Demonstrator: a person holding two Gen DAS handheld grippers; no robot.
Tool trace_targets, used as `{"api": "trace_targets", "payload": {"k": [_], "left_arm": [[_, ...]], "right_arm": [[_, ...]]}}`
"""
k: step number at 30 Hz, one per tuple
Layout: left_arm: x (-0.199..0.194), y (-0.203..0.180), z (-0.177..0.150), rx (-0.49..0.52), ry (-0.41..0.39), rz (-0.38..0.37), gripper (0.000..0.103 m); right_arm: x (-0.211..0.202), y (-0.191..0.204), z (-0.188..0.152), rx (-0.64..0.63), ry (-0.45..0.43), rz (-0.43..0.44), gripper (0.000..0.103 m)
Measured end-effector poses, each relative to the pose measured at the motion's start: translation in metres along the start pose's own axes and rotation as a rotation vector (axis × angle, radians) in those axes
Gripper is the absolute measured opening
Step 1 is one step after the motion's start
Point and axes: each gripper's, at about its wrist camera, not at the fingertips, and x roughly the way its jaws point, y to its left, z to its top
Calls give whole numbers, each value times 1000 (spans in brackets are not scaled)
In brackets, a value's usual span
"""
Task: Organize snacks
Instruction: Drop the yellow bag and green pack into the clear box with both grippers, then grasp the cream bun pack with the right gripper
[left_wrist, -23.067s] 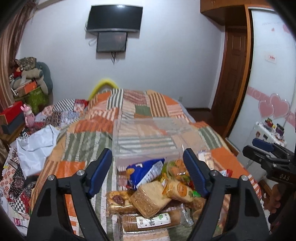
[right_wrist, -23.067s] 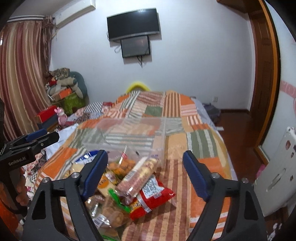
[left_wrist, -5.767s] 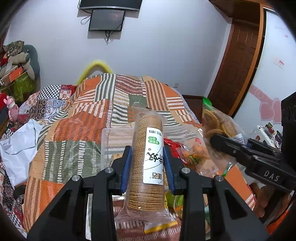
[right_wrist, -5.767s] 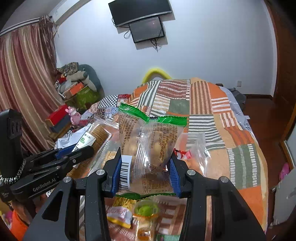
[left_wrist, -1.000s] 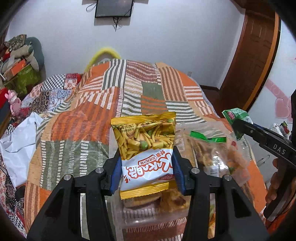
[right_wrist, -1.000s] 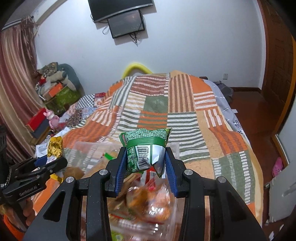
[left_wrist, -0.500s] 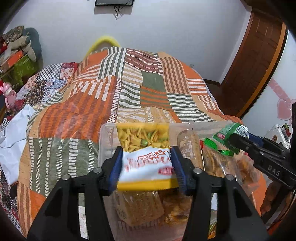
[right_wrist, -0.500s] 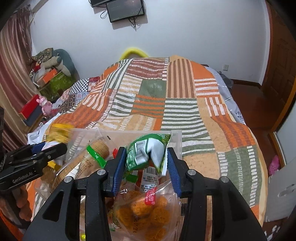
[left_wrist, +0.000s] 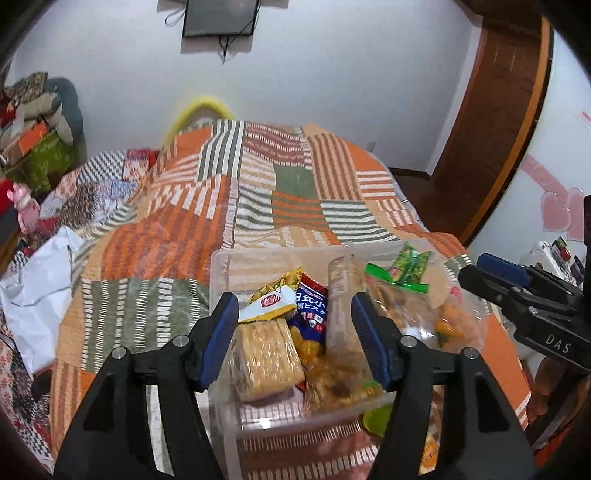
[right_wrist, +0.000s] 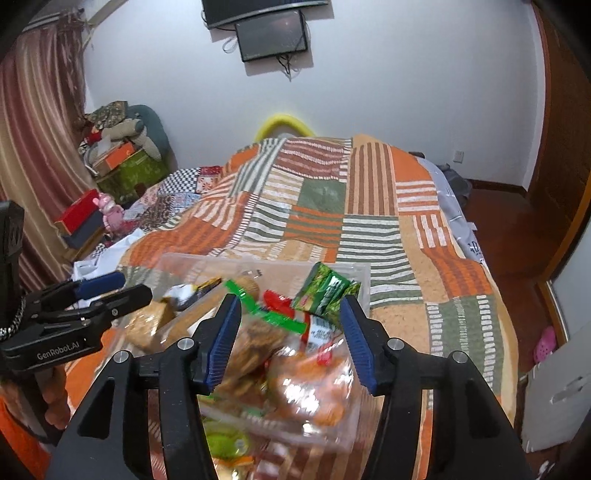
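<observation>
While both grippers are hovering above the clear plastic bin (left_wrist: 221, 273) on the quilt-covered bed (left_wrist: 177, 236), the left gripper (left_wrist: 293, 336) is holding its fingers wide apart, gripping nothing; the right gripper (right_wrist: 290, 338) is likewise spread and empty. Lying inside the bin are the yellow snack bag (left_wrist: 273, 299), green packet (right_wrist: 327, 290) and biscuit pack (left_wrist: 266, 360).

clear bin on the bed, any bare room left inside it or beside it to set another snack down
Inside the clear bin, only the far-left corner behind the yellow snack bag shows bare floor. The rest is crowded with the biscuit pack, blue packet and green packet. The quilt left of the bin and beyond it is open.
</observation>
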Motion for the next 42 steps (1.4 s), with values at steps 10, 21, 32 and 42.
{"api": "trace_targets", "payload": {"k": [10, 21, 32, 42], "left_arm": [[-52, -3, -26, 7, -49, -6, 73], [-51, -1, -77, 29, 52, 6, 77], [-20, -16, -111, 30, 169, -31, 77], [18, -54, -108, 40, 221, -90, 77]], "right_arm": [[-30, 16, -33, -20, -7, 42, 60], [-1, 31, -96, -35, 179, 80, 62], [25, 38, -120, -56, 279, 115, 34], [-8, 0, -124, -9, 205, 43, 32]]}}
